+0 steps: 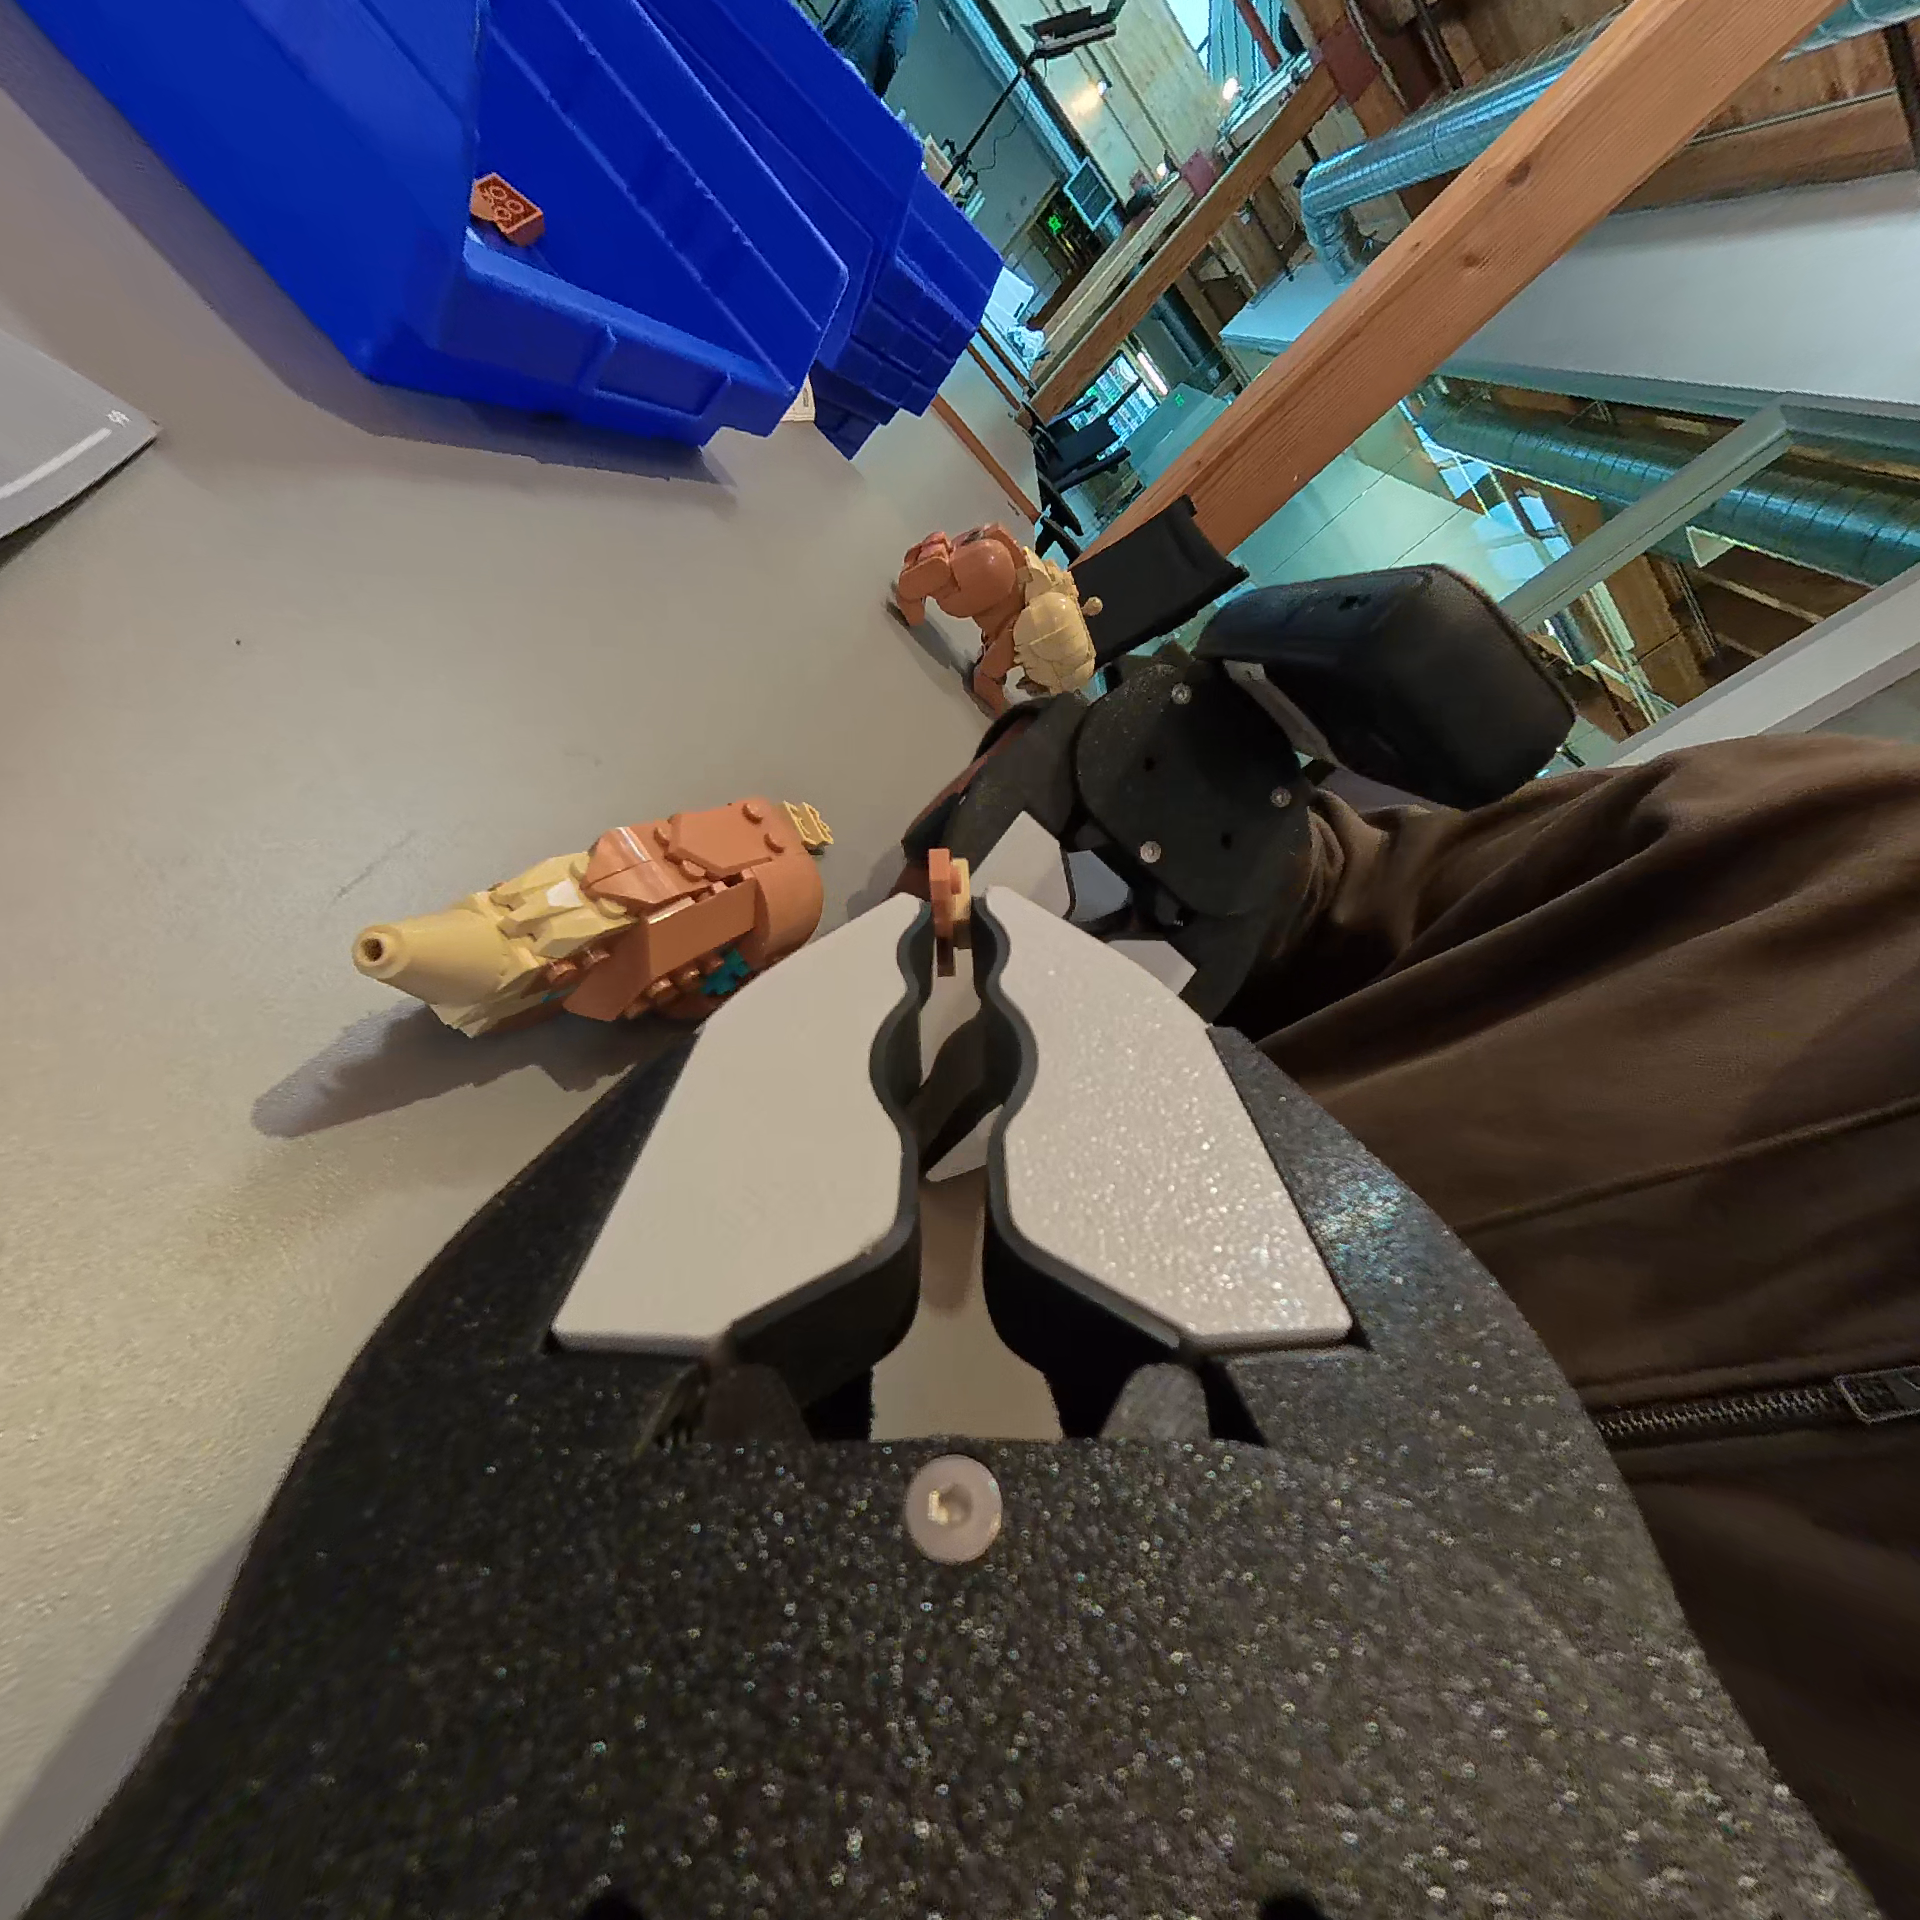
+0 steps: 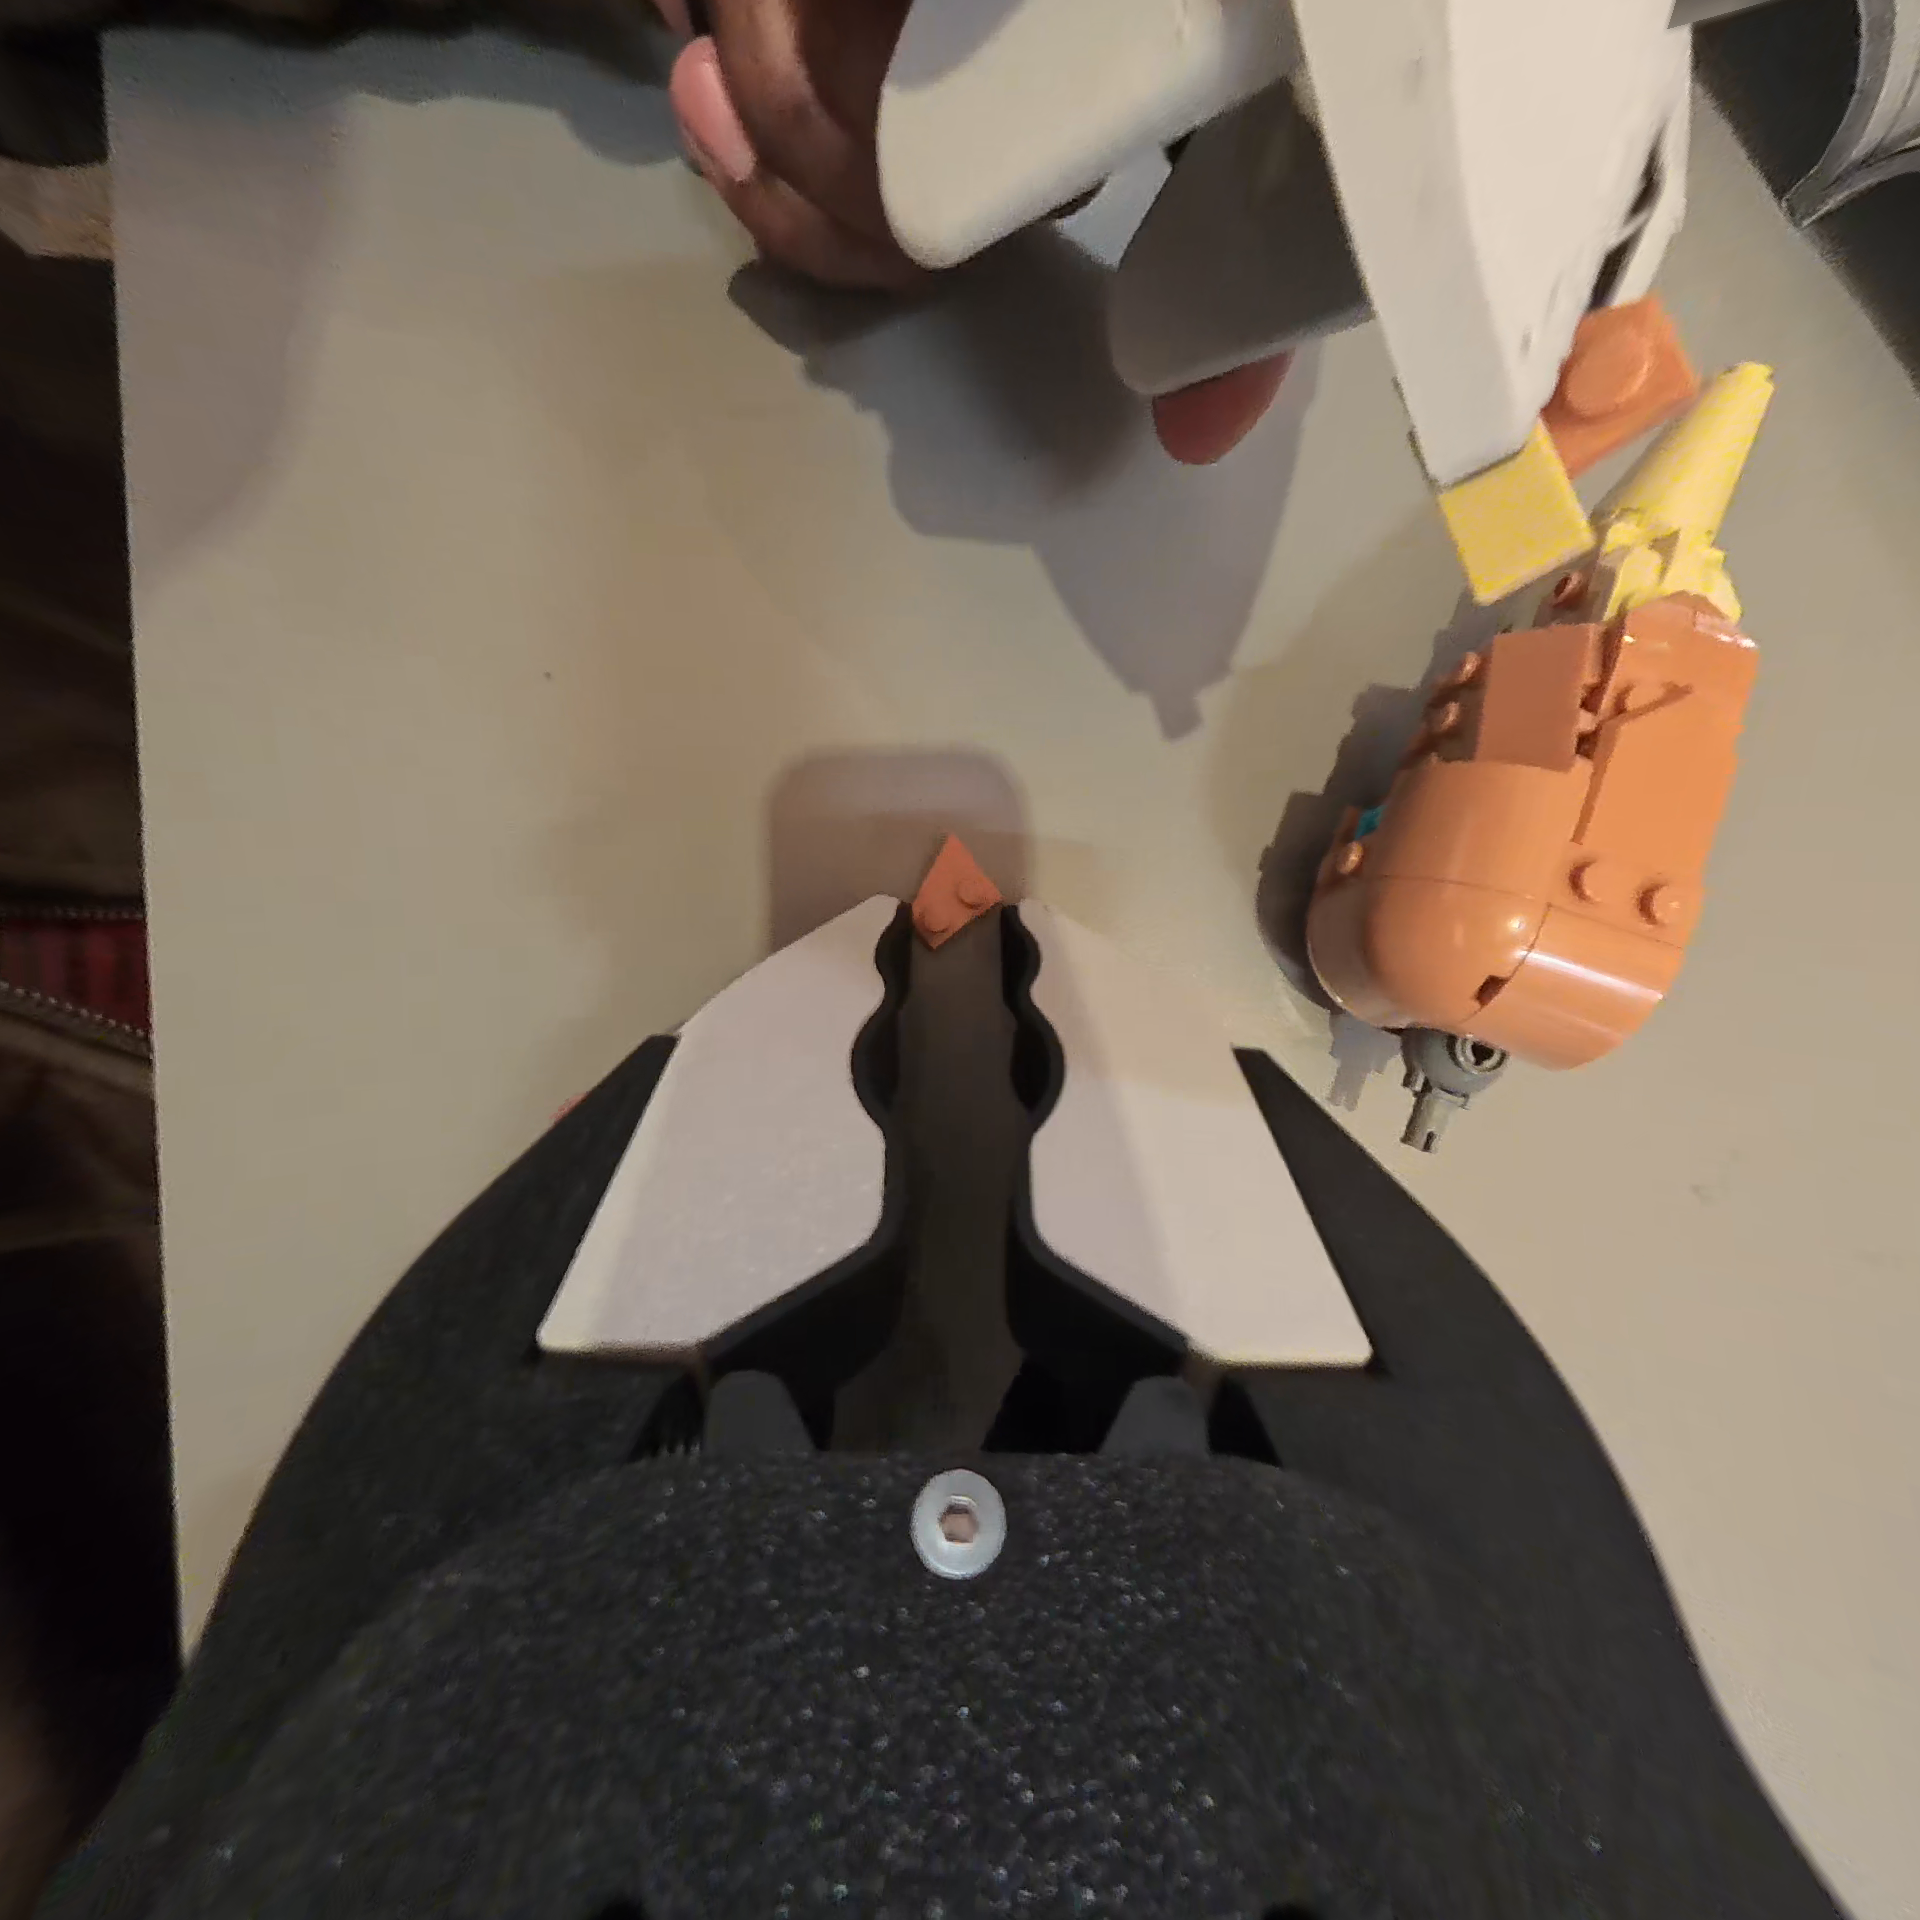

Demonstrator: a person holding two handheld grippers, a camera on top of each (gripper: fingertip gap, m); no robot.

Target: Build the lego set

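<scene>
Left wrist view: the left gripper (image 1: 954, 920) pinches a small tan-and-brown plate stack (image 1: 948, 906) above the counter (image 1: 312, 727), with the half-built body (image 1: 634, 925) lying just left.

Right wrist view: the right gripper (image 2: 954, 914) has its fingers (image 2: 831, 1049) narrowed on a small brown plate (image 2: 951, 894). It looks light, stiff and slippery; edge grips suit it.

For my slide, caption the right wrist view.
Right gripper pinches a small brown plate above the table, beside the tan-and-brown lego body.

A brick (image 1: 507, 209) lies in the nearest bin (image 1: 436, 177) on the table (image 1: 312, 727).
</scene>
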